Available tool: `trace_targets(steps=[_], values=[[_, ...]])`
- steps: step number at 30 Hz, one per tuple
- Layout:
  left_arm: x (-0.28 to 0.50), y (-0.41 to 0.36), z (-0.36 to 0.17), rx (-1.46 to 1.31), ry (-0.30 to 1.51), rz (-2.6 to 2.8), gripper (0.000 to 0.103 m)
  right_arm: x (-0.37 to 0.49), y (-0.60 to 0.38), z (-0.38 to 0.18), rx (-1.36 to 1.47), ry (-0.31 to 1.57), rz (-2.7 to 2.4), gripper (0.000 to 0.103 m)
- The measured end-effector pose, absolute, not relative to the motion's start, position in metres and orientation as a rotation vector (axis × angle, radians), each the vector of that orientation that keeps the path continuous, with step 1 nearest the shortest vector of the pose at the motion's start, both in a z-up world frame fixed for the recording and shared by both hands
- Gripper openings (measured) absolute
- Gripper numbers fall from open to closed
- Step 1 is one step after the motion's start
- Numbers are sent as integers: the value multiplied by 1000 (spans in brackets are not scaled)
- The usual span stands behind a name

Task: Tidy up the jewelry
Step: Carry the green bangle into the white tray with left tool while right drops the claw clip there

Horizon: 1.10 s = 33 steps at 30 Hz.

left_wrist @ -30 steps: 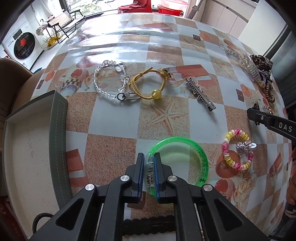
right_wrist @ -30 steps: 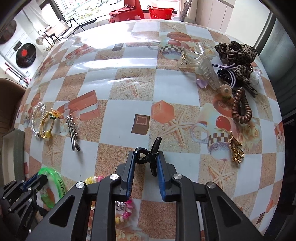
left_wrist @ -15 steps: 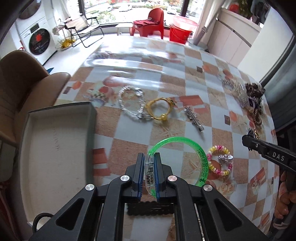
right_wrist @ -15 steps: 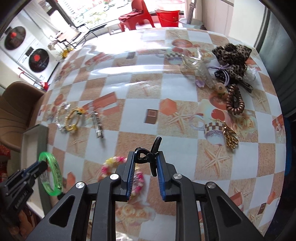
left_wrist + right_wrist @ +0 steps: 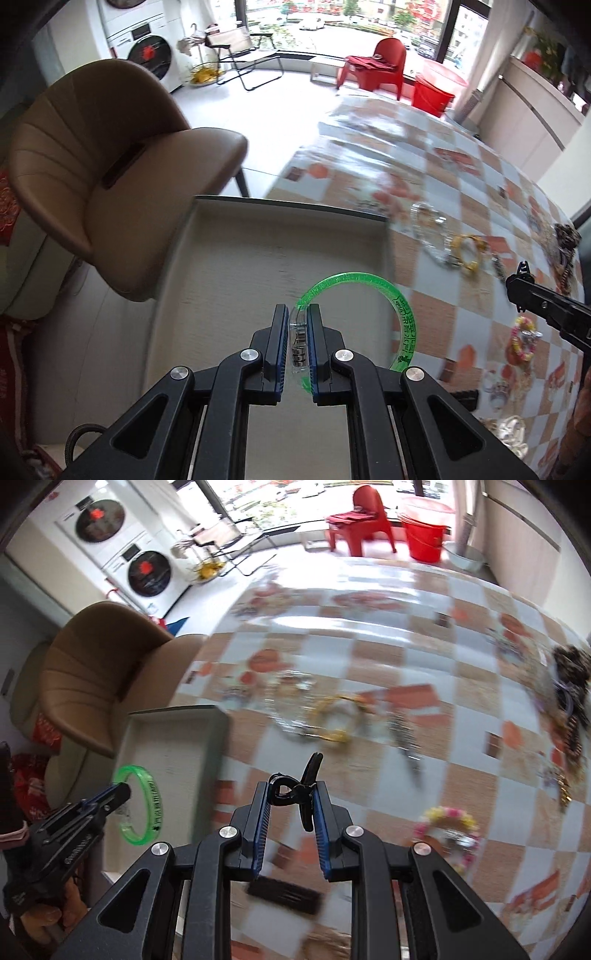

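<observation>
Left wrist: green bangle (image 5: 400, 310), black characters unreadable

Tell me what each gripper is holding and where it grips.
Left gripper clamps the green bangle at its clear clasp section. Right gripper clamps a black hair clip across its body.

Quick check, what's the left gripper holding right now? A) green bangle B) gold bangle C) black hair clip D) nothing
A: the left gripper is shut on the green bangle by its clear clasp section, above the tray; the black hair clip sits in the right gripper instead.
</observation>
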State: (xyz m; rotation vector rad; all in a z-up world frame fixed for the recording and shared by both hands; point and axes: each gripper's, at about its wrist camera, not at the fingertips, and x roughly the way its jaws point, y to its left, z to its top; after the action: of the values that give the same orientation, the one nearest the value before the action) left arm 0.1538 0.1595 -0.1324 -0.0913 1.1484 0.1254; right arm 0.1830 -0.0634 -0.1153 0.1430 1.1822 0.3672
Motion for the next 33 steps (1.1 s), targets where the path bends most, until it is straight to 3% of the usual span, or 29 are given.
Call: trace_targets(steps=[7,17,33], values=[[180,210,-166,-111,1176,187,13,205,20,-132,155,1202,454,25],[206,225,-207,-73,1217,197,13,238,69,-174,136,1260,431,25],[214,224,-207,-8,1212,200,14,245,86,-202,44,1310,368,26]])
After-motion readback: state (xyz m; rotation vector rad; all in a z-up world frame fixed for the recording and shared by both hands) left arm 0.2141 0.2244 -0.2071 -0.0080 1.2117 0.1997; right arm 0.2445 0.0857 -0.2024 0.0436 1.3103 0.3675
